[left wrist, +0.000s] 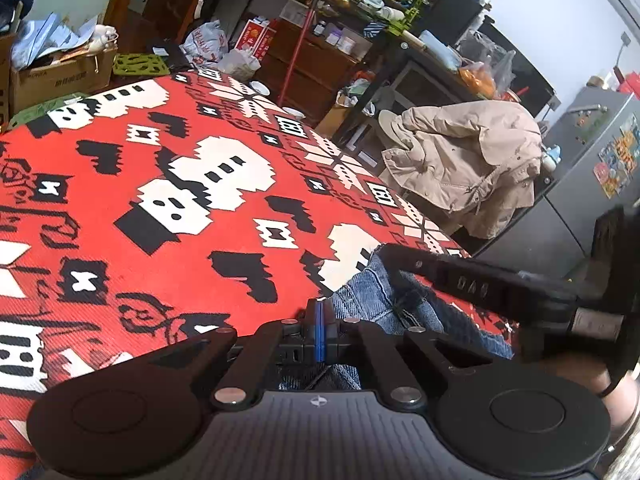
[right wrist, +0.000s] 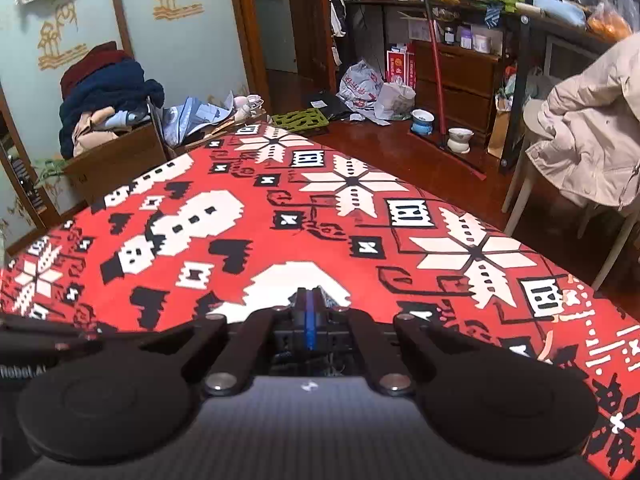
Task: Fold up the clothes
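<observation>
Left gripper (left wrist: 319, 312): fingers pressed together, blue pads meeting; denim lies directly beneath and behind them, and whether cloth is pinched between them cannot be told.
Jeans (left wrist: 368, 300): blue denim, bunched at the near right edge of the table, just beside the left gripper's tips and partly under the right gripper's body.
Right gripper (right wrist: 309, 300): fingers closed flat against each other over the cloth's white patch; a dark scrap shows at the right of the tips, too small to identify. In the left wrist view its black body crosses over the jeans.
Tablecloth (right wrist: 248, 216): red with black and white snowman and snowflake figures, covering the table.
Beige jacket (left wrist: 472, 160): draped over a chair, well apart from the table's far right side.
Cardboard box (right wrist: 116, 156): beyond the table's far left corner, heaped with dark clothes.
Shelves (right wrist: 460, 36): against the far wall, crowded with bottles and bags.
</observation>
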A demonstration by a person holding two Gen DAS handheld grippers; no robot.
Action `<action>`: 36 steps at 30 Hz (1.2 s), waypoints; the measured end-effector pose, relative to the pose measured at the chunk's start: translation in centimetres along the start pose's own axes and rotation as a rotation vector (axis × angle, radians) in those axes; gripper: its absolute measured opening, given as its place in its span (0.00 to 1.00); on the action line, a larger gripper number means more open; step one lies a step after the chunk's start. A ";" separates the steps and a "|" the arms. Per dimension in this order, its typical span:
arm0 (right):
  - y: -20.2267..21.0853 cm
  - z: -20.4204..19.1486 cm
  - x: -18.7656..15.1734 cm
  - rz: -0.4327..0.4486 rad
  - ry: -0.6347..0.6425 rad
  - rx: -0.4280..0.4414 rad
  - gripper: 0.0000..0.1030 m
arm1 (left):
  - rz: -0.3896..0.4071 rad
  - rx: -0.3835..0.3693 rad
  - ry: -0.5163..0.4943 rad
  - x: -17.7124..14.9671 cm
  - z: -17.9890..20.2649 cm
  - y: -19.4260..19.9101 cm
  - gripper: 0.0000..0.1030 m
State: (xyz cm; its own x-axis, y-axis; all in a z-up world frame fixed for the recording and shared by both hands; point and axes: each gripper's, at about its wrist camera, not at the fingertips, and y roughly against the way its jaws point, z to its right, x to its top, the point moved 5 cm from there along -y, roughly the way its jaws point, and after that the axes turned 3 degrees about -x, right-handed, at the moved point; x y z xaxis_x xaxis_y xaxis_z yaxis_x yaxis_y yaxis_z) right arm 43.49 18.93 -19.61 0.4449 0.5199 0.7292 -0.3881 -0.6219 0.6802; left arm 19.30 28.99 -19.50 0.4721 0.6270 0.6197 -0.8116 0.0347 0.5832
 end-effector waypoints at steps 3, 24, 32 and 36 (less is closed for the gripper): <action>1.0 0.8 0.4 0.017 -0.031 -0.011 0.02 | -0.024 0.003 0.000 0.2 0.1 0.1 0.02; 19.7 15.2 -13.3 0.043 -0.265 -0.239 0.07 | -0.286 -0.333 -0.327 -6.2 15.9 -3.4 0.01; 18.4 19.2 -15.3 0.020 -0.299 -0.296 0.03 | -0.316 -0.306 -0.367 -8.7 17.7 -5.7 0.01; 17.8 19.8 -14.8 0.038 -0.307 -0.311 0.00 | -0.301 -0.301 -0.391 -8.8 17.8 -6.5 0.02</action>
State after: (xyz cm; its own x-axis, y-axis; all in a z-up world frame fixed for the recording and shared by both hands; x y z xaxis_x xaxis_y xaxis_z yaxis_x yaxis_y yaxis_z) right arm 46.00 -11.47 -19.80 0.6262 0.2729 0.7303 -0.6128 -0.4068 0.6775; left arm 26.52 9.40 -19.37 0.7428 0.2235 0.6311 -0.6573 0.4224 0.6241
